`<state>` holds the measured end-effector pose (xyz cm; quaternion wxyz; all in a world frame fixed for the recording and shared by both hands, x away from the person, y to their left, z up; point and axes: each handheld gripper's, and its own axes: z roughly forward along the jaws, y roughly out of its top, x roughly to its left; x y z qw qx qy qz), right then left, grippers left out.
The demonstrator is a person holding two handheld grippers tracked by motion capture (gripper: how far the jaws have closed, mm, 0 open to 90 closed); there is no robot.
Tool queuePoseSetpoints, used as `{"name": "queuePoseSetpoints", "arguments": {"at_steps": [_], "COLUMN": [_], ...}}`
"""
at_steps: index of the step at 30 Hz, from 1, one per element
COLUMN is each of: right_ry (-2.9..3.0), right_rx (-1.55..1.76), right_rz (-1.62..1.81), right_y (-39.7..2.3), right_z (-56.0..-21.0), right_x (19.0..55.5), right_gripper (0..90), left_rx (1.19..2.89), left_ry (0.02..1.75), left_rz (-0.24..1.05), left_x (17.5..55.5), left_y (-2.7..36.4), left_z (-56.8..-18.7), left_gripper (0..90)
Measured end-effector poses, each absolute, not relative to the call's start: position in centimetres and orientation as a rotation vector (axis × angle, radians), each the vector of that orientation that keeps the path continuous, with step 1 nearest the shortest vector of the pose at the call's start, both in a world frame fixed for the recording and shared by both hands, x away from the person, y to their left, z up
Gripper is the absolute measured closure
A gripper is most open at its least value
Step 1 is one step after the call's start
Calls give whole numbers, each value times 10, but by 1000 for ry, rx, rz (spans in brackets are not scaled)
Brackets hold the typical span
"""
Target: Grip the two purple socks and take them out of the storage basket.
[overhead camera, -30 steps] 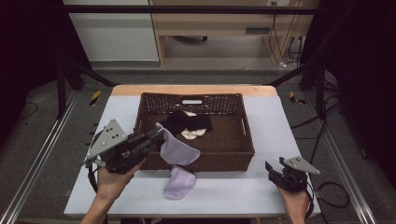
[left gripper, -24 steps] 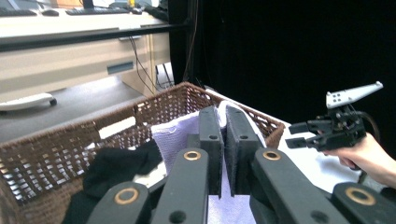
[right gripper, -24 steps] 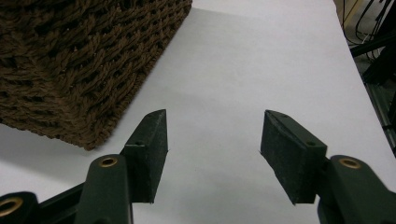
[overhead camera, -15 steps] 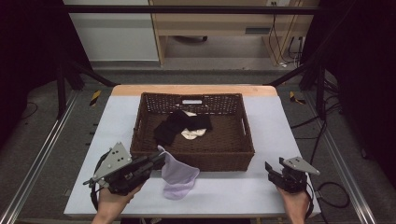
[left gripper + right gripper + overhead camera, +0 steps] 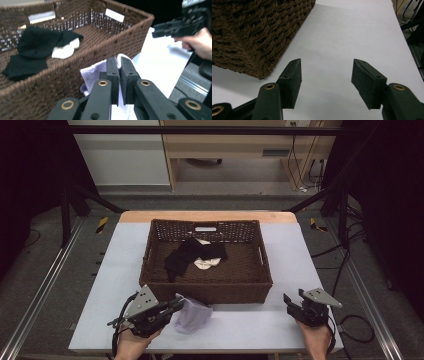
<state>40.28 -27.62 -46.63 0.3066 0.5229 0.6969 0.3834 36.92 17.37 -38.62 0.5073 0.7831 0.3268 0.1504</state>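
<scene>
The pale lilac knitted sock (image 5: 192, 316) lies crumpled on the white table top (image 5: 260, 325), just in front of the near wall of the dark brown woven wicker basket (image 5: 210, 291) and touching it. The left gripper (image 5: 176, 304) is clenched on the sock's edge; in the left gripper view the jaws stand pressed together with the lilac fabric (image 5: 93, 72) pinched between them.

The table top has a wooden strip along its far edge and stands on a grey floor between metal rails; a wooden cabinet stands beyond, and black cables lie at the right.

The rectangular basket holds a black sock (image 5: 186, 255) spread across its floor and a cream sock (image 5: 206, 263) lying partly under it.

The left hand (image 5: 131, 345) holds its gripper low and nearly level, pointing right. The right gripper (image 5: 289, 301) rests near the table's front right corner, well apart from the sock, jaws released and spread with nothing between them.
</scene>
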Motion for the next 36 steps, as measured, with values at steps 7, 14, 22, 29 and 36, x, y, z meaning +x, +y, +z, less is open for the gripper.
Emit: {"name": "queuePoseSetpoints", "arguments": {"at_steps": [7,14,22,29,36], "right_ry": [1855,1865,1875,1879,1877], "right_rx": [1382,1399,1398,1399,1405], "right_rz": [1008,1004,993,974,968], "right_y": [-276,-276,-276,-276,-278], "right_z": [-469,-471,-474,-476,-477], "right_x": [403,405,407,407,407], "right_gripper": [414,412,398,375,356], "left_rx": [1936,1967,1953,1929,1948], "left_ry": [866,927,954,1006,1060], "left_rz": [342,345,409,444,520], "left_x": [380,392,392,392,388], "left_y": [172,167,174,197,222], "left_z": [-415,-440,-439,-440,-450], "left_gripper": [852,840,572,501,447]}}
